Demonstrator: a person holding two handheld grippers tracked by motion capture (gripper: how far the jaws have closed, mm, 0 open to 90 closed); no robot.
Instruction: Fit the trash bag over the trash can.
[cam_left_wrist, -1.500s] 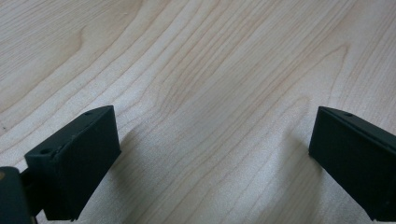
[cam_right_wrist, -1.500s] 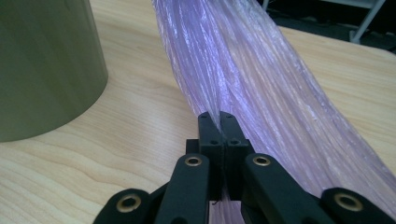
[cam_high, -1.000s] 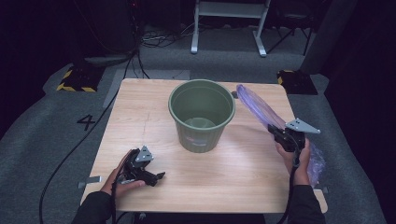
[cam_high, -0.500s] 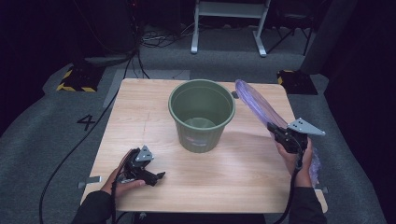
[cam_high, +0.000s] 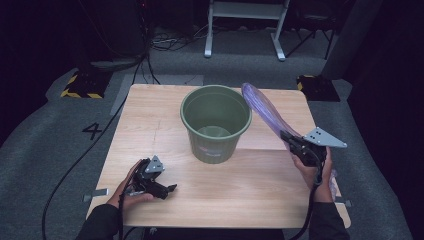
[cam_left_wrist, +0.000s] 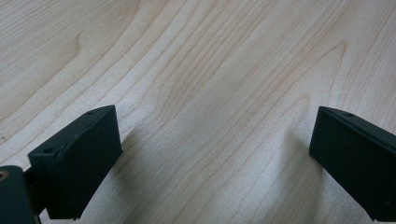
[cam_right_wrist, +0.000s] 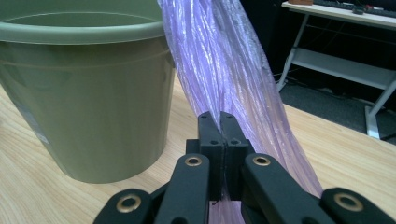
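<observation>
Lifted a little since the earlier frames, the right gripper (cam_high: 290, 138) carries the purple plastic bag (cam_high: 264, 109) higher, its free end now level with the rim of the green bucket (cam_high: 216, 123) at about two o'clock. Its jaws are pressed together on the gathered film, a pinch that keeps the limp sheet from sliding out. At the table's (cam_high: 260, 190) seven o'clock corner the left gripper (cam_high: 167, 189) rests low with jaws spread and nothing between them, probably waiting to help open the bag.
</observation>
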